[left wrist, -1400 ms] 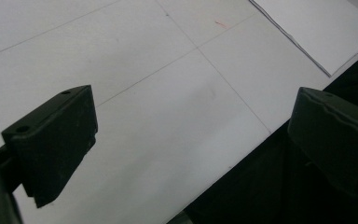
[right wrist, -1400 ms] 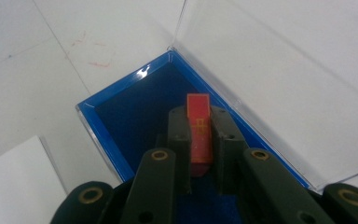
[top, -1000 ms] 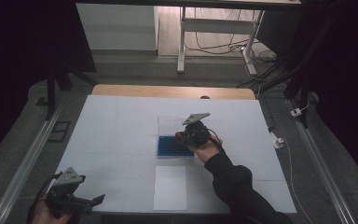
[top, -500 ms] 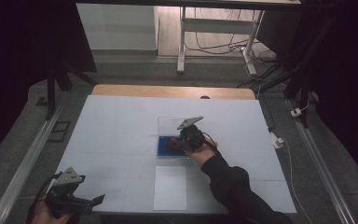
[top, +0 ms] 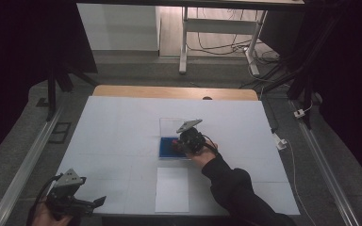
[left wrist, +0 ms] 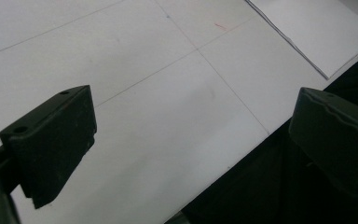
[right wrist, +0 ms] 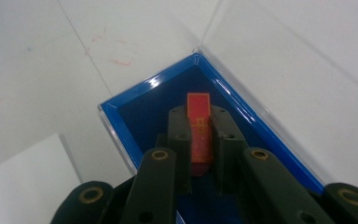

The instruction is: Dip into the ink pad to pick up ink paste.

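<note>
A shallow clear box with a blue lining (top: pixel 168 149) (right wrist: pixel 135 112) lies at the table's middle, its clear lid (top: pixel 172 126) laid open on the far side. My right gripper (top: pixel 183 144) (right wrist: pixel 199 122) reaches over the box from the right and is shut on a small flat red piece (right wrist: pixel 199 108), which hangs just above the blue lining. My left gripper (top: pixel 94 203) (left wrist: pixel 191 135) hovers at the table's near left corner, jaws wide apart with nothing between them.
A white sheet of paper (top: pixel 172 189) (left wrist: pixel 317 28) lies near the front edge, just in front of the box. The white table cover (top: pixel 122 127) has thin grid lines. A wooden strip (top: pixel 174 92) runs along its far edge.
My right gripper has moved a little left, further over the blue box, with the red piece in it. The left gripper has stayed put.
</note>
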Tool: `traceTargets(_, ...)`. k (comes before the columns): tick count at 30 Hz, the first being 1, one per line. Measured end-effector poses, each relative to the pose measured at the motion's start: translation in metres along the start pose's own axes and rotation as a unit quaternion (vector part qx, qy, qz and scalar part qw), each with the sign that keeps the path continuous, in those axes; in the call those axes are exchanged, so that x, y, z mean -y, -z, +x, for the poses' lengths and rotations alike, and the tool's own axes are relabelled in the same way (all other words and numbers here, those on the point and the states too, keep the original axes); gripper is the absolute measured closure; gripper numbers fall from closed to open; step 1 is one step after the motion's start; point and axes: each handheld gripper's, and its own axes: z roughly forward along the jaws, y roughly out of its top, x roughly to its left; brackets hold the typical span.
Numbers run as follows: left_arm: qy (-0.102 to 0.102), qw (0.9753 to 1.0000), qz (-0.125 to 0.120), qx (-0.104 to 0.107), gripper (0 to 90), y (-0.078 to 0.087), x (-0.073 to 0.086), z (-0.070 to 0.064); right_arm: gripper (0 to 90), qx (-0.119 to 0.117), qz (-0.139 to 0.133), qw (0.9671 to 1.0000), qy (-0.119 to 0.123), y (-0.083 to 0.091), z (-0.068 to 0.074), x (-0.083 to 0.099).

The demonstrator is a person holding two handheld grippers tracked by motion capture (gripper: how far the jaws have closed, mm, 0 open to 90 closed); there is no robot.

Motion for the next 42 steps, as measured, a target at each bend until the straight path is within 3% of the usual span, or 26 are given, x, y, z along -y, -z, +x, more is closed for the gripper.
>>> traceTargets(4, -0.001, 1.0, -0.004, 0.001, 1.1, 0.001, 0.0, 0.0, 81.4, 0.024, 0.009, 0.9991, 0.033, -0.001, 0.009, -0.002)
traceTargets(6, -0.003, 1.0, -0.006, 0.001, 0.8, 0.001, 0.0, 0.0, 81.4, 0.021, 0.006, 0.9994, 0.026, -0.001, 0.007, -0.002)
traceTargets(10, -0.009, 0.9998, -0.015, -0.005, 0.3, 0.003, 0.001, -0.002, 81.5, -0.018, -0.011, 0.9995, -0.025, -0.001, -0.006, 0.003)
traceTargets(12, -0.008, 0.9998, -0.017, -0.007, 0.0, 0.004, 0.001, -0.003, 81.4, -0.028, -0.018, 0.9987, -0.038, -0.001, -0.01, 0.005)
traceTargets(17, -0.011, 0.9995, -0.029, -0.009, 0.0, 0.006, 0.0, -0.003, 81.4, 0.0, -0.009, 0.9999, -0.006, -0.001, 0.0, 0.002)
traceTargets(19, -0.016, 0.9994, -0.031, -0.006, 0.0, 0.005, 0.0, -0.002, 81.4, -0.004, -0.011, 0.9999, -0.009, -0.001, -0.001, 0.003)
traceTargets(22, -0.014, 0.9993, -0.034, 0.0, 0.0, 0.005, 0.0, 0.0, 81.3, -0.022, -0.022, 0.999, -0.033, -0.001, -0.008, 0.006)
traceTargets(28, 0.006, 0.9992, -0.036, 0.019, 0.0, 0.004, 0.0, 0.005, 81.1, -0.01, -0.017, 0.9997, -0.012, 0.0, -0.004, 0.005)
traceTargets(33, 0.019, 0.9989, -0.033, 0.028, 0.1, 0.003, 0.0, 0.008, 81.0, -0.014, -0.015, 0.9996, -0.017, 0.0, -0.005, 0.004)
traceTargets(38, 0.019, 0.999, -0.031, 0.028, 0.1, 0.002, 0.0, 0.008, 80.9, -0.02, -0.016, 0.9993, -0.028, 0.001, -0.008, 0.004)
traceTargets(42, 0.014, 0.9991, -0.029, 0.028, 0.1, 0.002, 0.0, 0.007, 80.8, -0.014, -0.015, 0.9996, -0.02, 0.002, -0.006, 0.003)
